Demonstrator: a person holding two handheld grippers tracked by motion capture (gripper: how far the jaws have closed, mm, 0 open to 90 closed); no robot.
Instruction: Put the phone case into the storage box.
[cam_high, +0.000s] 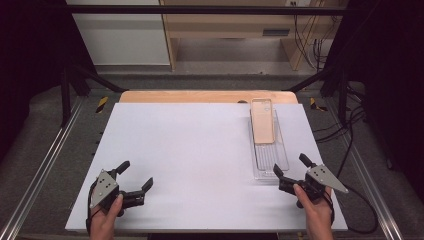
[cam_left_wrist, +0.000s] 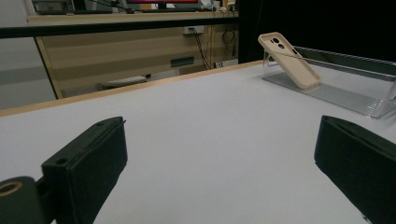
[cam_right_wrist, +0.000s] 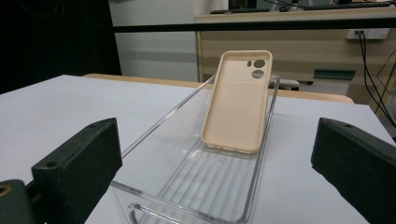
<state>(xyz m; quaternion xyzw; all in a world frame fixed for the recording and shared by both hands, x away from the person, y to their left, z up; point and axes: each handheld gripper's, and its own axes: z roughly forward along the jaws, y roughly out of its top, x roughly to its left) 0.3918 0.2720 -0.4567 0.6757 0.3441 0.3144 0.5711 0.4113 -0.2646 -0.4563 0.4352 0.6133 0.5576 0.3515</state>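
A beige phone case (cam_high: 263, 120) leans tilted against the far end of a clear plastic tray (cam_high: 280, 159) at the table's right side. In the right gripper view the phone case (cam_right_wrist: 238, 102) shows its hollow inside with camera cut-outs, propped in the tray (cam_right_wrist: 219, 186) just ahead of the jaws. My right gripper (cam_high: 291, 166) is open at the tray's near end, holding nothing. My left gripper (cam_high: 136, 174) is open over bare table at the front left. In the left gripper view the case (cam_left_wrist: 288, 59) and tray (cam_left_wrist: 345, 93) lie far off to the right.
The white tabletop (cam_high: 190, 150) has a wooden strip (cam_high: 200, 96) along its far edge. Metal rails (cam_high: 45, 160) run down both sides. Black cables (cam_high: 360, 210) trail by the right edge. Wooden furniture (cam_high: 240, 30) stands beyond the table.
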